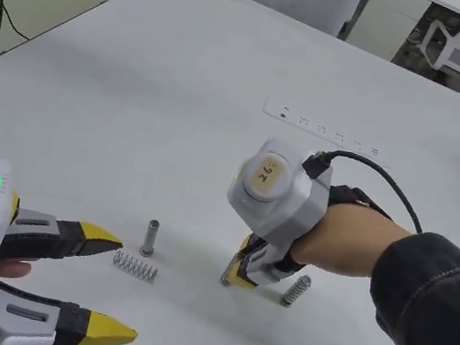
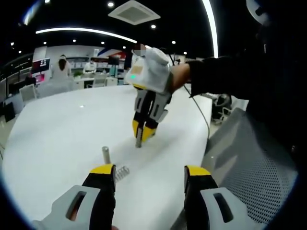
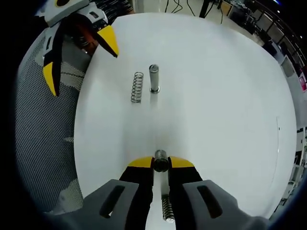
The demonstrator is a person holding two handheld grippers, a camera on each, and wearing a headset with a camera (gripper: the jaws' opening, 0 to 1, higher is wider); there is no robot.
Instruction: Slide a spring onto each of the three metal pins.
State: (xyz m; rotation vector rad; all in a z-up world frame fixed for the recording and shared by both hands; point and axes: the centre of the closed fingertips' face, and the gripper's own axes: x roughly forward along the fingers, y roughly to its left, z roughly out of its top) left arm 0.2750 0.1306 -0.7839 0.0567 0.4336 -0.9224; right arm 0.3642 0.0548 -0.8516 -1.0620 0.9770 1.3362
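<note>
Right gripper (image 3: 160,165) clamps a pin (image 1: 227,272); left gripper (image 2: 149,169) gapes wide — loose spring (image 2: 122,173) lies just ahead of it

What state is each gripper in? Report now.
Left gripper: open, holding nothing.
Right gripper: shut on a metal pin.

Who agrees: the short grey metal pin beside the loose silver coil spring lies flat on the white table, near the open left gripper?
Not flat: the short grey metal pin stands upright, as the head view shows, beside the loose silver coil spring on the white table, near the open left gripper.
</note>
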